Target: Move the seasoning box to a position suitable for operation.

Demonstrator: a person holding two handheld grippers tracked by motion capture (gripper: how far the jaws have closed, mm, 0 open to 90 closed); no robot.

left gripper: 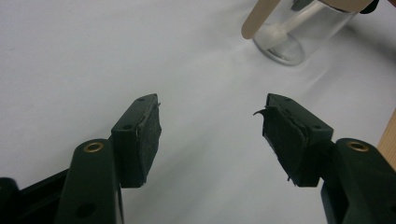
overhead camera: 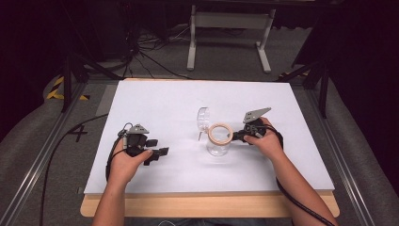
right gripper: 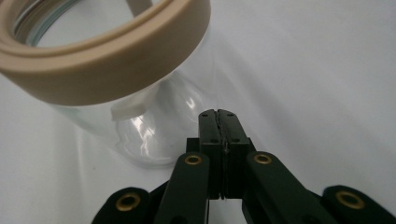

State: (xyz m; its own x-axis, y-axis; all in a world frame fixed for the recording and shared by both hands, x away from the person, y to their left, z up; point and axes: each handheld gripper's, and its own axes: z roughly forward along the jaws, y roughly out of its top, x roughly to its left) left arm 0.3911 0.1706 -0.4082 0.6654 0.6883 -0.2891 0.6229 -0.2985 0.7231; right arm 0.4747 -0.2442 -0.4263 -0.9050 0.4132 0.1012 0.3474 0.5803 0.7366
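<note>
From here the one readable mark is a black "4" (overhead camera: 79,133) on the grey floor (overhead camera: 28,141) left of the desk (overhead camera: 155,99). No label or brand can be read elsewhere.

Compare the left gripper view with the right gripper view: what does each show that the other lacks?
Left gripper view alone: the left gripper with its jaws spread wide and nothing between them, the jar's base, and a strip of wooden table edge. Right gripper view alone: the right gripper with its jaws pressed together beside the jar, and the tan ring around the jar's mouth up close. Both: the clear glass jar and the white tabletop.
</note>
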